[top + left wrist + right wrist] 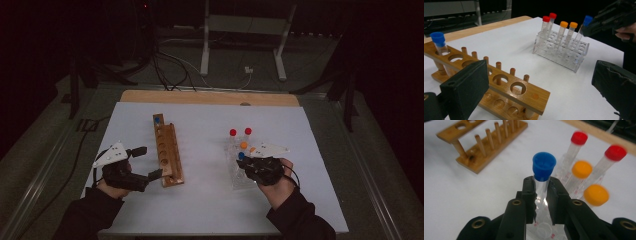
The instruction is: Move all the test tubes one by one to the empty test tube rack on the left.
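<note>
Right claw (541, 195): closed on the blue-capped tube (543, 173), which is gripped just under its cap; seen in the high view at the near end of the clear rack (235, 172).
Blue-capped tube: held between the right claw's pads, upright with a slight tilt, its lower end inside the clear rack; whether it touches the bottom cannot be told.
Clear rack: stands on the right half of the desk (200, 200); two red-capped tubes (549, 21) are kept at its far end and two orange-capped tubes (568, 27) in the middle.
Left claw (536, 85): spread wide, nothing held; the near end of the wooden rack (499, 85) lies between its pads, which are not seen to touch it.
Wooden rack: lies on the left half of the desk, well apart from the clear rack; a second blue-capped tube (439, 42) stands in its far hole, and the other holes are open.
Desk: covered in white, with a wooden edge (210, 97) at the far side.
</note>
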Demonstrator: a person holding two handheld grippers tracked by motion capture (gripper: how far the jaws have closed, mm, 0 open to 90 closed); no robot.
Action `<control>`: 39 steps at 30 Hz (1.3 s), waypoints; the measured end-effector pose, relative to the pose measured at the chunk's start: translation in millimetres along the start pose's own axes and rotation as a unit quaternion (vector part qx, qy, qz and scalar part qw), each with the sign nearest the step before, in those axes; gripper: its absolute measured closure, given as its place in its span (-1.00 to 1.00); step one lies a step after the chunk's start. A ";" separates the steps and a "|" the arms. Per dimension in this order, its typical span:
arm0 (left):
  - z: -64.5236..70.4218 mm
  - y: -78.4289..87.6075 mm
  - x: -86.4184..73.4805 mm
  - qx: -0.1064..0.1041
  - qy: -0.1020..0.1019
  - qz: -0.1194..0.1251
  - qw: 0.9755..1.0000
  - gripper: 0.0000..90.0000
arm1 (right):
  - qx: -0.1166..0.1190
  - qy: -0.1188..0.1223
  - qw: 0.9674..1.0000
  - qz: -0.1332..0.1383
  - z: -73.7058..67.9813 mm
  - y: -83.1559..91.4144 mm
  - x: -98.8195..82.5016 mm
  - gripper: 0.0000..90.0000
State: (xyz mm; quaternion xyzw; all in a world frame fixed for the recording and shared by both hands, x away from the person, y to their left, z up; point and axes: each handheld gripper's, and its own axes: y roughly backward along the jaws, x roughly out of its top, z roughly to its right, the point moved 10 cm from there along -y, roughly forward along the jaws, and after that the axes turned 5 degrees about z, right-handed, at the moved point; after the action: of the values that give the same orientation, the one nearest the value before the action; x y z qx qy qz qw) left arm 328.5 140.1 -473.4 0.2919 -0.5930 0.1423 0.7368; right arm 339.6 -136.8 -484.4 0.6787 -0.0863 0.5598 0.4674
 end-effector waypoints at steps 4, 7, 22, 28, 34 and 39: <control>2.0 -0.1 4.9 -0.006 -0.002 0.001 1.000 -0.96 | 0.000 0.008 1.000 0.014 -2.9 9.1 12.2 0.71; 3.4 -1.1 7.7 -0.012 -0.001 0.002 1.000 -0.96 | 0.009 0.010 1.000 0.023 -7.8 13.4 20.2 0.71; 22.0 -16.7 18.2 -0.049 -0.015 -0.008 0.999 -0.96 | 0.050 0.023 0.998 0.022 -33.5 5.2 29.6 0.71; 31.6 -26.2 22.2 -0.068 -0.021 -0.012 0.997 -0.96 | 0.065 0.026 0.997 0.013 -44.2 -4.0 25.0 0.71; 40.4 -34.3 27.1 -0.083 -0.026 -0.010 0.996 -0.95 | 0.076 0.029 0.997 0.007 -52.0 -12.0 20.7 0.71; 49.0 -42.2 28.5 -0.096 -0.030 -0.012 0.995 -0.95 | 0.080 0.028 0.996 0.001 -56.1 -16.2 17.5 0.71</control>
State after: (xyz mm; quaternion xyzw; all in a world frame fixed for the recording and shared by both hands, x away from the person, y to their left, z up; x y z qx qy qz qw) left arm 320.6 73.6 -450.9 0.2312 -0.6220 0.0672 0.7451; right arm 318.2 -79.7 -482.0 0.6978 -0.0285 0.5845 0.4130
